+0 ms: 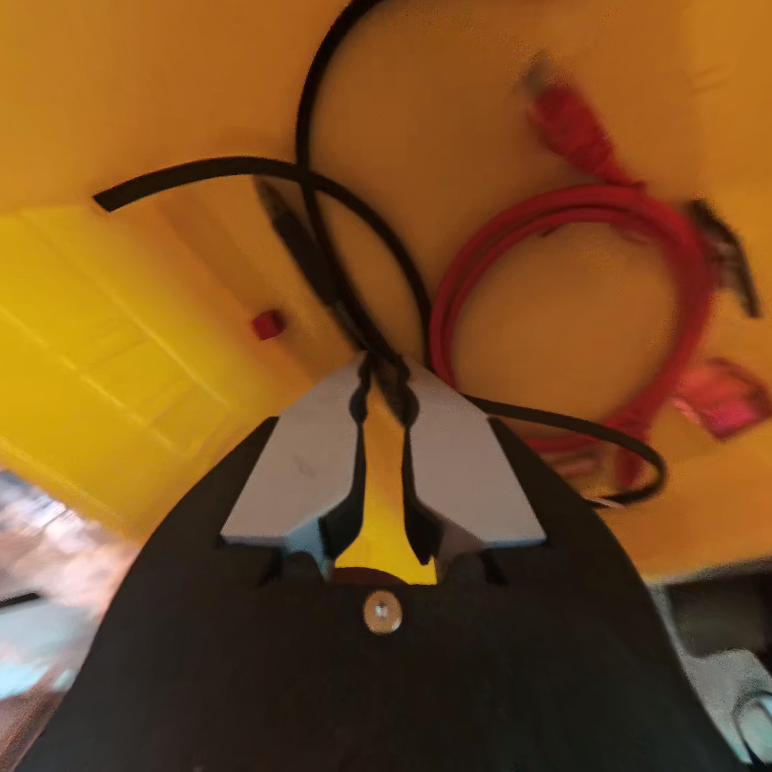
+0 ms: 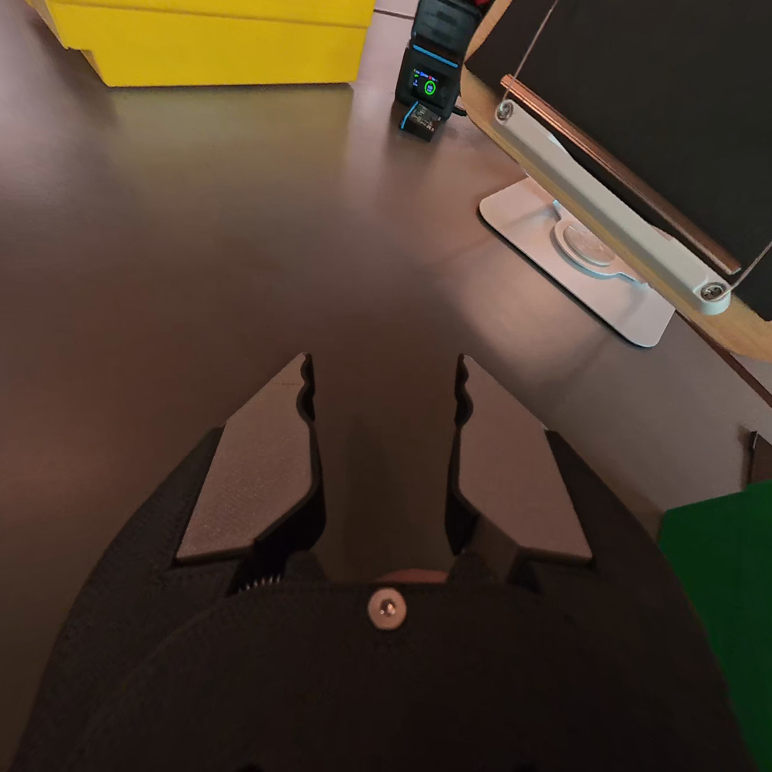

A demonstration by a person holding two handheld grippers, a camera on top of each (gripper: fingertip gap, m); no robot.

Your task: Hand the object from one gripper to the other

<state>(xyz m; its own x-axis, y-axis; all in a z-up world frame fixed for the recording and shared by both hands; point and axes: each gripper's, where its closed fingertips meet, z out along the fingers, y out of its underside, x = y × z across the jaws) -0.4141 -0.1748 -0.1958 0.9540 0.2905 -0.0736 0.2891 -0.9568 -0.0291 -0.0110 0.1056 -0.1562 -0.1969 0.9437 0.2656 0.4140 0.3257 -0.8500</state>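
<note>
In the left wrist view my left gripper [image 1: 384, 367] is shut on a thin black cable [image 1: 311, 125], pinching its crossed strands at the fingertips inside a yellow bin [image 1: 167, 104]. The cable loops away upward and trails off to the right. The picture is blurred. In the right wrist view my right gripper [image 2: 384, 367] is open and empty, hovering over a dark brown table [image 2: 209, 250]. The black cable does not show in the right wrist view.
A coiled red network cable [image 1: 564, 300] lies in the bin right of the black one, with a small red block [image 1: 267, 323] to the left. The yellow bin [image 2: 217, 46], a small black device with a lit screen [image 2: 430, 79], a white stand [image 2: 585, 246] and a green thing [image 2: 727, 605] surround the right gripper.
</note>
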